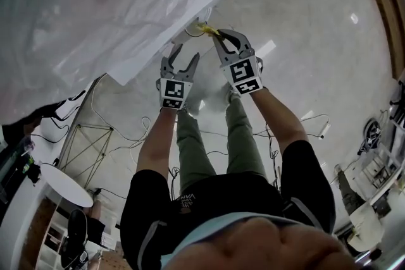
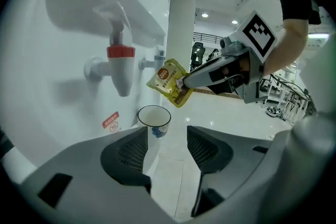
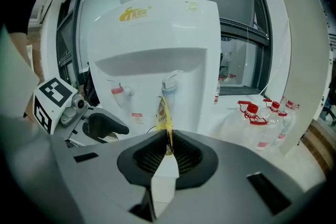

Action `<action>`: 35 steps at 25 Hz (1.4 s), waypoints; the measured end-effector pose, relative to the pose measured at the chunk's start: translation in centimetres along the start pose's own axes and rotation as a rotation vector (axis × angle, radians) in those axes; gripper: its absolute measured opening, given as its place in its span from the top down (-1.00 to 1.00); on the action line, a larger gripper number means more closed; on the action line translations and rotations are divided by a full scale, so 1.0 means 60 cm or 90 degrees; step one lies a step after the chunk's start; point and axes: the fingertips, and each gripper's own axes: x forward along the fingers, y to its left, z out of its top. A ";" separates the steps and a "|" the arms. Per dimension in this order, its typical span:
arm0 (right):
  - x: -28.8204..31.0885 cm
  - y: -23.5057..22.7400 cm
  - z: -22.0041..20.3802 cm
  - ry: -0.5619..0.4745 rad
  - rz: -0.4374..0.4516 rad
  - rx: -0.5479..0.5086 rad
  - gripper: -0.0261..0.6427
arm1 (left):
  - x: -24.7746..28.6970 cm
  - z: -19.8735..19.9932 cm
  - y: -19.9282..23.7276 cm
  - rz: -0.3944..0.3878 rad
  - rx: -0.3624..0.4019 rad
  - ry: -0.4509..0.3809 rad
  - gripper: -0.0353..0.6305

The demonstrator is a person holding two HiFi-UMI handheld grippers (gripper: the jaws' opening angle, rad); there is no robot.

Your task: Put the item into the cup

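A small yellow sachet (image 2: 168,81) hangs from my right gripper (image 2: 181,83), whose jaws are shut on its lower edge; in the right gripper view the sachet (image 3: 164,113) stands up from the closed pads of that gripper (image 3: 168,140). A white cup (image 2: 154,118) with a dark rim and a blue print stands below the taps of a white water dispenser (image 2: 79,18), just under and left of the sachet. My left gripper (image 2: 167,136) is open and holds nothing; the cup sits just beyond its fingertips. In the head view both grippers, left (image 1: 182,59) and right (image 1: 223,41), reach under the dispenser, where the sachet (image 1: 206,29) shows.
The dispenser has a red tap (image 2: 122,60) and a blue tap (image 2: 156,60) above the cup. Clear bottles with red caps (image 3: 260,115) stand to the dispenser's right. Cables (image 1: 120,136) and a wire stand (image 1: 85,142) lie on the pale floor at left.
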 end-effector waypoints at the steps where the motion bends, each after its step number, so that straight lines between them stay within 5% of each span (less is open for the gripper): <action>1: 0.006 0.000 -0.002 0.001 0.003 -0.003 0.74 | 0.005 -0.003 0.002 -0.001 0.003 0.002 0.19; 35: 0.146 0.016 -0.048 0.071 0.048 -0.147 0.74 | 0.071 -0.027 0.036 -0.024 0.019 -0.005 0.09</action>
